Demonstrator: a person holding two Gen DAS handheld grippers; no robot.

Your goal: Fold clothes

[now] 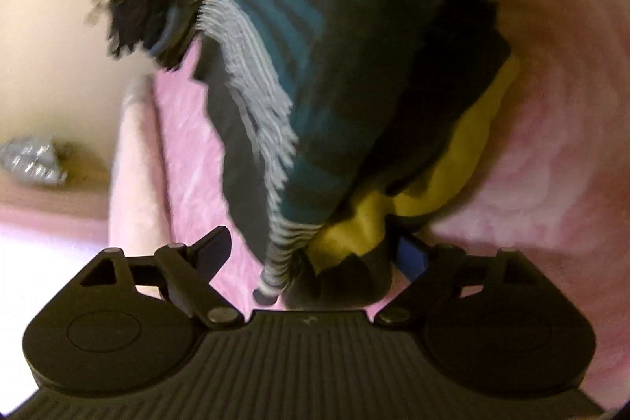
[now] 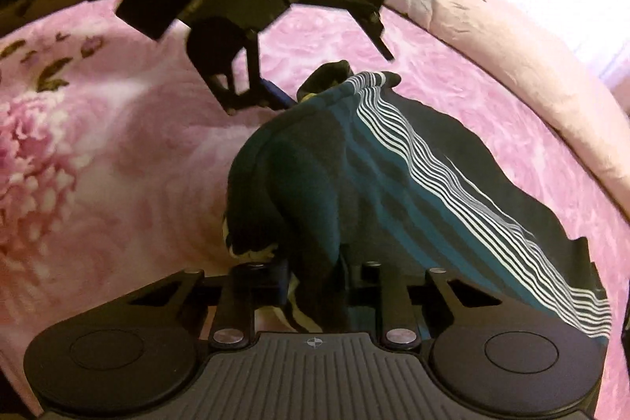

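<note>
Fingers on your left gripper point(image 1: 311, 254) stood wide apart, one black pad point(image 1: 214, 248) to one side and one blue pad point(image 1: 411, 256) to the other, with a bunched corner of the striped garment point(image 1: 315, 77) lying between them; you could not tell from either view whether either pad touched the cloth. Your right gripper point(image 2: 315, 276) had its fingers drawn in narrow and clamped on a fold of the same garment, the cloth rising straight out of the gap.

Edges: the garment lay on the pink floral blanket point(image 2: 118, 160) of the bed, lifted at both held ends and sagging between them. Open blanket showed on every side of it in the right wrist view. A pale pink sheet point(image 2: 523, 58) ran along the blanket's far edge, well apart from the garment.

Materials: the garment was soft knit, dark grey with teal bands and a run of thin white stripes; a yellow layer point(image 1: 449, 168) showed under its lower edge in the left wrist view. The blanket looked plush, printed with large roses.

Count: one garment, two grippers, one blanket. The left wrist view was motion-blurred.
</note>
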